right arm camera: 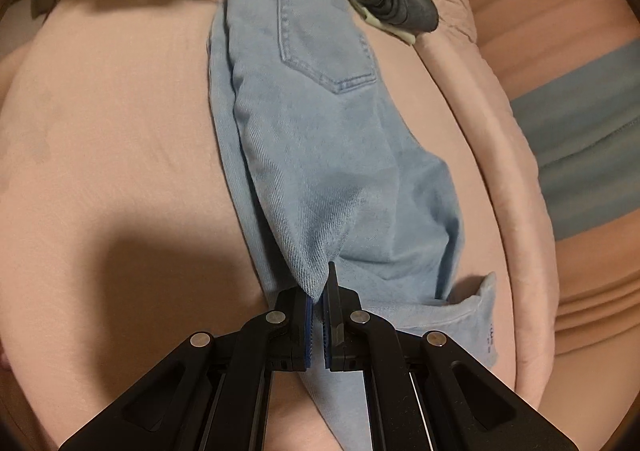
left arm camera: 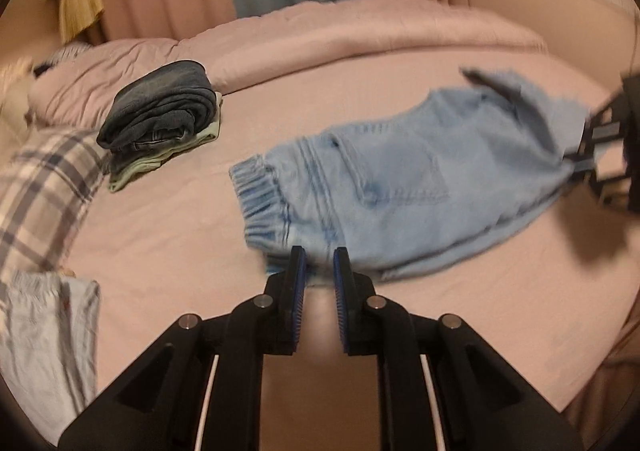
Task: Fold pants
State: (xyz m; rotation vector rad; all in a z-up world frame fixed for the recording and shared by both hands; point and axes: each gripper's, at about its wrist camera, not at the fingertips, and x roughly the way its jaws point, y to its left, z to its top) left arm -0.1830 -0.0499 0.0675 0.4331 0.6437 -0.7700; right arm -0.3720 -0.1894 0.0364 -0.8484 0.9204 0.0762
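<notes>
Pants: your light-blue jeans (left arm camera: 384, 187) lie across the pink bed sheet (left arm camera: 180, 251), back pocket (right arm camera: 320, 39) facing up, elastic waistband (left arm camera: 260, 203) bunched at the end nearest your left tool.
Left gripper (left arm camera: 320, 263): your fingers stand apart with a clear gap between the blue pads (left arm camera: 338, 291) — nothing is between them, and the tips sit just at the waistband edge.
Right gripper (right arm camera: 318, 299): you have it pinched onto a peak of denim at the leg end, the cloth pulled up into a point between the nearly closed fingers.
Leg end: one hem (right arm camera: 480, 315) curls over just beside your right tool.
Folded stack (left arm camera: 160, 119): dark jeans on pale garments, well apart from the pants — near the rumpled duvet (left arm camera: 360, 31).
Plaid cloth (left arm camera: 44, 187): at the bed's left edge.
</notes>
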